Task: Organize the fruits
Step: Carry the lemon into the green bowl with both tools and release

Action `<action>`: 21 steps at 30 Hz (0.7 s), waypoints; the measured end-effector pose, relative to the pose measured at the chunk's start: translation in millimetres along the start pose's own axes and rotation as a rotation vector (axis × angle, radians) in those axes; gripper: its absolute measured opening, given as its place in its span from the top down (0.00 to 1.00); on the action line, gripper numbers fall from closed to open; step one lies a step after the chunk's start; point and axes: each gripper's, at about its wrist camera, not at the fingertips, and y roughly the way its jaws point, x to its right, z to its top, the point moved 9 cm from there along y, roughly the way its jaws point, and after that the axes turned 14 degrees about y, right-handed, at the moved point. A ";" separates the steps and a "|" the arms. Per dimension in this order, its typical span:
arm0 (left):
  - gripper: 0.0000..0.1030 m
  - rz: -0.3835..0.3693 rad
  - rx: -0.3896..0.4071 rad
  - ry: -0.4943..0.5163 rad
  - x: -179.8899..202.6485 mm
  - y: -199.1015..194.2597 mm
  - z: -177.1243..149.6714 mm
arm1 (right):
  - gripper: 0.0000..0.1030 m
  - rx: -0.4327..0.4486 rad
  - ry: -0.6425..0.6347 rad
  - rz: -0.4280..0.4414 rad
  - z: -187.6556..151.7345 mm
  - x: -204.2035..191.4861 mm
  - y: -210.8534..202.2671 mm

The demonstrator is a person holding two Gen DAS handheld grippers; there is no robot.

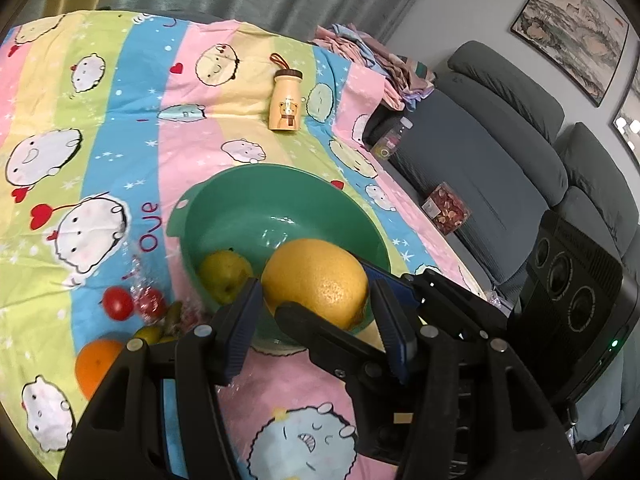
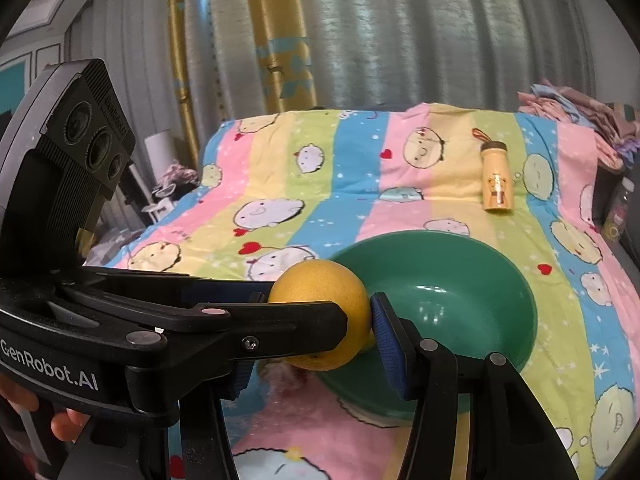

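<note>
With both my left tongs [image 1: 316, 320] and right tongs [image 2: 316, 336] clamped on the grapefruit [image 1: 316, 280], I should lower evenly into the green bowl [image 1: 240, 196], toward twelve o'clock, clear of the pear [image 1: 224, 276].

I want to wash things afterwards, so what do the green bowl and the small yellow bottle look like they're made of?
The green bowl looks like moulded plastic with a glossy finish: it shows small bright highlights inside and a moulded tab with a hole at its rim. The yellow bottle has a smooth, slightly shiny body with a printed bear, a brown cap and a cord loop; plastic or coated metal, I can't tell which.
</note>
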 end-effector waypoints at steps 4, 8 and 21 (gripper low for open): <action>0.47 -0.022 -0.020 -0.020 -2.2 11.8 -1.0 | 0.47 -0.021 0.015 -0.016 -0.8 10.7 6.5; 0.47 -0.039 -0.034 -0.045 -5.3 22.1 -1.7 | 0.47 -0.045 0.033 -0.029 -4.0 19.4 12.4; 0.47 -0.040 -0.091 -0.101 -16.8 41.8 -11.6 | 0.47 -0.139 0.092 -0.056 -21.3 31.3 29.3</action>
